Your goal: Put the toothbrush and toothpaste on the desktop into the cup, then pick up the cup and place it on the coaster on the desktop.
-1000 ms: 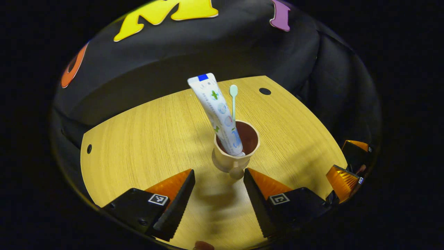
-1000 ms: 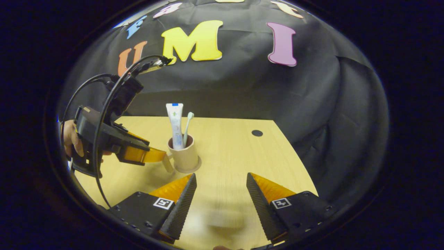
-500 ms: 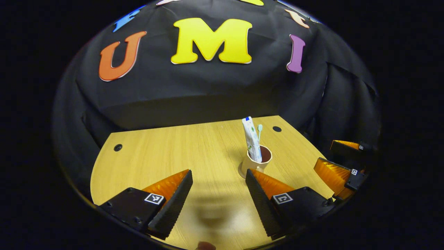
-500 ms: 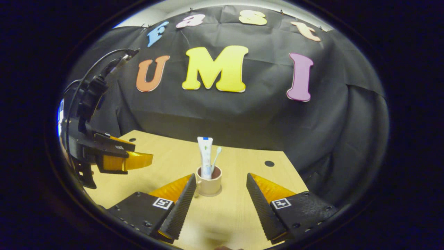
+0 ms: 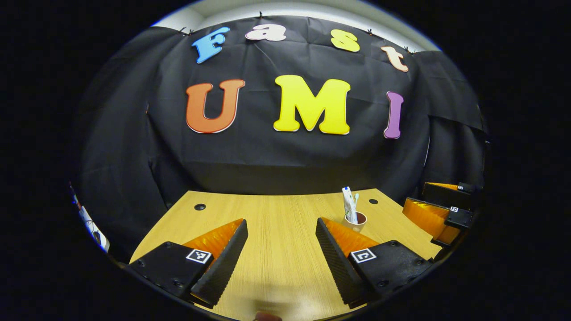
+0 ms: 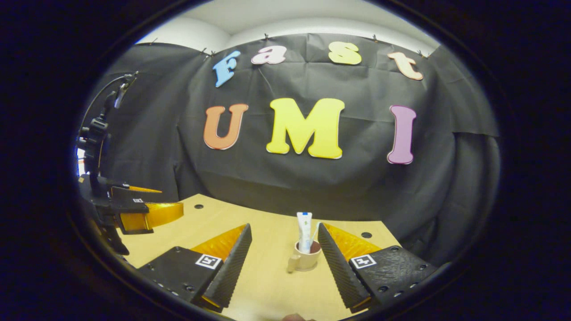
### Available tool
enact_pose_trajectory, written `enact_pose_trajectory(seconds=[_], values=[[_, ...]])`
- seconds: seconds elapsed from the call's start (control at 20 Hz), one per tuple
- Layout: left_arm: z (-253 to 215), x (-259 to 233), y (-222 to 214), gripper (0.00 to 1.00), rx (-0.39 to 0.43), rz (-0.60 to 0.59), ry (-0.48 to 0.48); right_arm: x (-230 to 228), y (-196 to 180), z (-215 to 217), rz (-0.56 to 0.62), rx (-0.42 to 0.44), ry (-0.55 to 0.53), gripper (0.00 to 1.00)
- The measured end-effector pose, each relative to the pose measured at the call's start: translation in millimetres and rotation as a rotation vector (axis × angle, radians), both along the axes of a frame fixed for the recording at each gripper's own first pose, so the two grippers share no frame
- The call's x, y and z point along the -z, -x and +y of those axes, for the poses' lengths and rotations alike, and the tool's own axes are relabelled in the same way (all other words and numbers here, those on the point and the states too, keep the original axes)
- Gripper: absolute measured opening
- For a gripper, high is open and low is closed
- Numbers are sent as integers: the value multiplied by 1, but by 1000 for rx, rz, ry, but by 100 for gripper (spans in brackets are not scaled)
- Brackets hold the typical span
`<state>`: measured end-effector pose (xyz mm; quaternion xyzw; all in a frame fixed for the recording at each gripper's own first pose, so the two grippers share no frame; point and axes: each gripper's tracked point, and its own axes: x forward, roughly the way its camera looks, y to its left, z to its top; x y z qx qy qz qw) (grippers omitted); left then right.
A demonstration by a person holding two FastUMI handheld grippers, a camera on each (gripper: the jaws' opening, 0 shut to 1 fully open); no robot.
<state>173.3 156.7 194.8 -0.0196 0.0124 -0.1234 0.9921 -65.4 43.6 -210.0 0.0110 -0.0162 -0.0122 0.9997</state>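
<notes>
Left gripper (image 5: pixel 281 243): we see its black-and-orange fingers spread wide over bare desk, bottom centre of the left gripper view, gripping nothing.
Right gripper (image 6: pixel 284 249): likewise released, jaws parted at lower centre of the right gripper view.
Beige handled cup (image 6: pixel 305 260): we find it standing on the light wooden desktop (image 6: pixel 267 285), between the right fingers but untouched.
White toothpaste tube (image 6: pixel 304 237): upright in the cup; its print is too small for us to read.
Pale toothbrush (image 5: pixel 356 199): in the cup beside the tube.
</notes>
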Motion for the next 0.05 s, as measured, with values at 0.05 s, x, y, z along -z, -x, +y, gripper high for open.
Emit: enact_pose_trajectory(seconds=[0.05], values=[[8,3,7,97,-13,-4,2,-2,4,7,-6,-11,-1,93]])
